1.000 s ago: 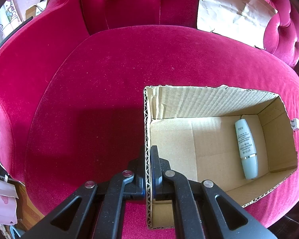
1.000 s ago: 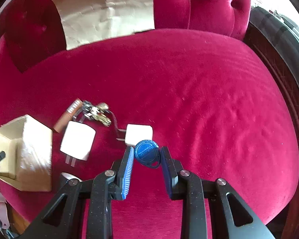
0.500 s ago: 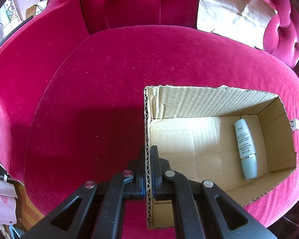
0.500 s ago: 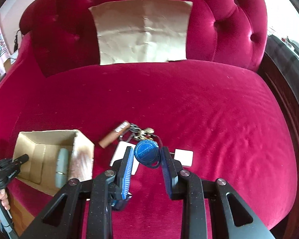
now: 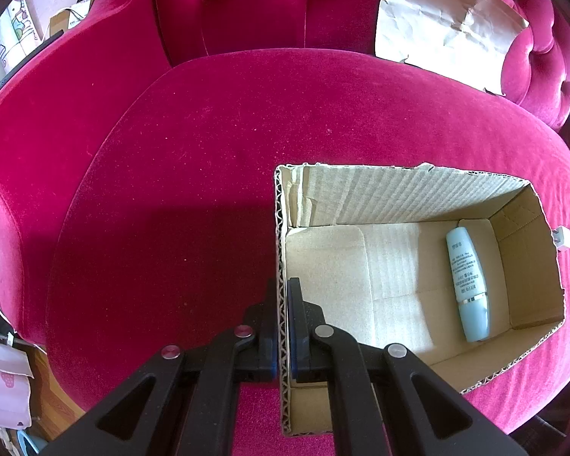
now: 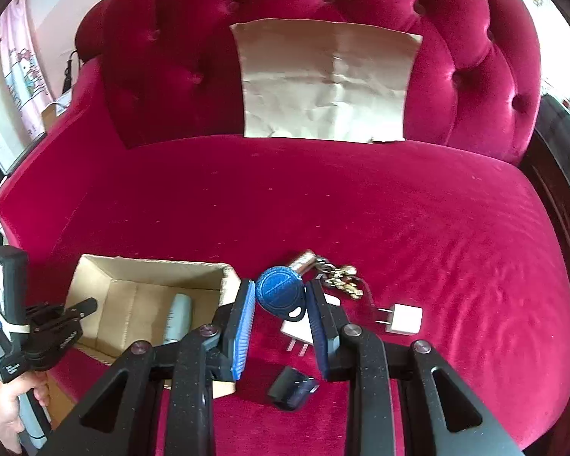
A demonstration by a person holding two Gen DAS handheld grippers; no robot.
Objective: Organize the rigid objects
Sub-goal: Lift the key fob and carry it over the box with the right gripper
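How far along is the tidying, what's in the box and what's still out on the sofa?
Done: one bottle lies in the box. In hand: the left claw pinches the box wall, and the right claw carries a blue fob. Left on the sofa: two white chargers, a black plug, a brown tube and keys.

You see a crimson tufted velvet sofa [image 6: 361,205] with a creased sheet of brown paper [image 6: 326,79] propped against its backrest, above the seat's rear edge.
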